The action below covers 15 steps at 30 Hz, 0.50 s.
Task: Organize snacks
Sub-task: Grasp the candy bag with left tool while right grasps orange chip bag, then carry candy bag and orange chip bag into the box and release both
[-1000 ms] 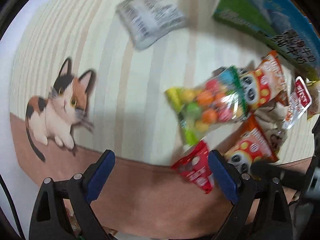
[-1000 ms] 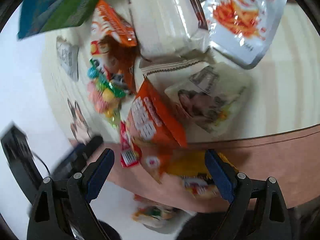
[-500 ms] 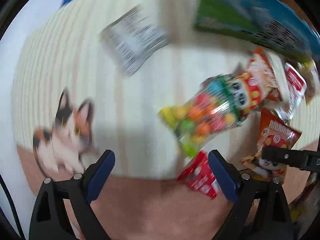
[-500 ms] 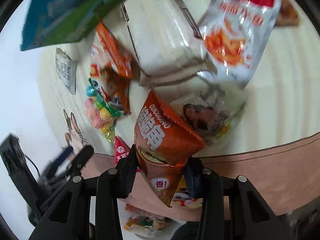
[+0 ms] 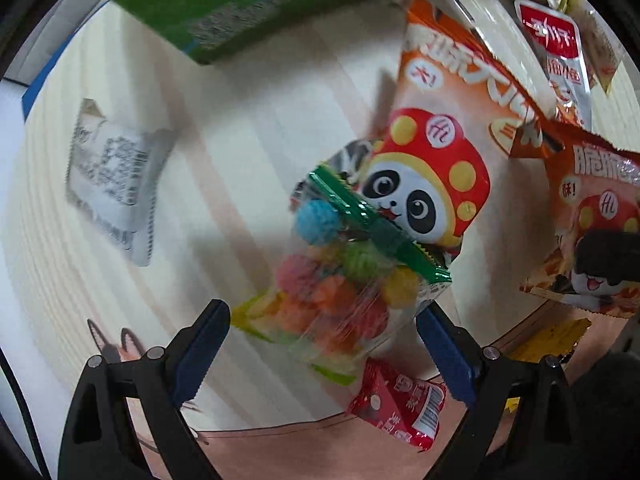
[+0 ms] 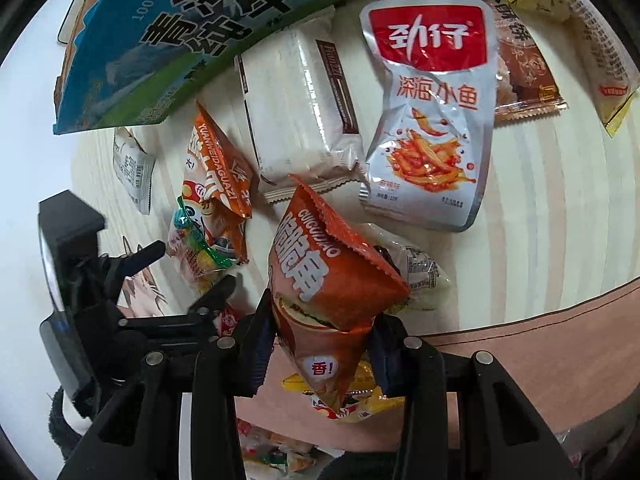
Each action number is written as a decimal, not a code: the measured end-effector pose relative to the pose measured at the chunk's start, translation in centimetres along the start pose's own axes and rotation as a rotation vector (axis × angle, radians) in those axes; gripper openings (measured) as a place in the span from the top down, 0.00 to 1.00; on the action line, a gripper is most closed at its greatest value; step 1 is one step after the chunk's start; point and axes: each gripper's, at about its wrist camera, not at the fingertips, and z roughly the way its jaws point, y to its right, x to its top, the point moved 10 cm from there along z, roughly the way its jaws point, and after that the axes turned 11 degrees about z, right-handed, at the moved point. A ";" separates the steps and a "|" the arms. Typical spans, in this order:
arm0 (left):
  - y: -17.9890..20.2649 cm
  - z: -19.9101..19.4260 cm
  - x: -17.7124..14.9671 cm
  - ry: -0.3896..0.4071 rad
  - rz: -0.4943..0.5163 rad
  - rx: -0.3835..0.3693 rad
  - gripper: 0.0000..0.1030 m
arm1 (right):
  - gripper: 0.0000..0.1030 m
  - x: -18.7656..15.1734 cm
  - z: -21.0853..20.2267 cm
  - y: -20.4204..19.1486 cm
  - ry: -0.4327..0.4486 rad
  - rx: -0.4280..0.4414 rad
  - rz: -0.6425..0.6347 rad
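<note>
An orange packet [image 6: 332,280] is pinched in the right gripper [image 6: 320,344] and held above the milk box's [image 6: 168,36] snack pile, while the wide-open left gripper [image 5: 320,344] is poised around the candy bag [image 5: 340,280], which likely needs closing on next.

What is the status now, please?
Right gripper shut on orange packet. Left gripper open over candy bag. Panda packet overlaps candy bag.

- The striped mat [image 5: 240,128] is being viewed steeply from above, close up, by both wrist cameras.
- The candy bag [image 5: 340,280] [image 6: 196,248] is being shared by both views.
</note>
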 end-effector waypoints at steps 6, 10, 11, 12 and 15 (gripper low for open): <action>-0.5 0.7 1.2 0.012 -0.012 0.012 0.24 | 0.58 0.1 -0.1 0.0 -0.006 0.002 -0.006; -1.6 0.1 1.9 0.030 -0.034 0.018 0.38 | 0.58 0.2 0.2 -0.3 -0.008 -0.003 -0.013; -1.7 0.1 1.9 0.034 -0.043 0.023 0.41 | 0.58 0.3 0.8 -0.9 -0.006 -0.005 -0.015; -1.5 0.0 1.9 0.037 -0.054 0.026 0.41 | 0.58 0.2 0.9 -1.1 -0.005 -0.008 -0.018; 0.2 -1.7 2.4 0.048 -0.109 0.009 0.44 | 0.58 0.0 1.1 -1.4 0.000 -0.016 -0.031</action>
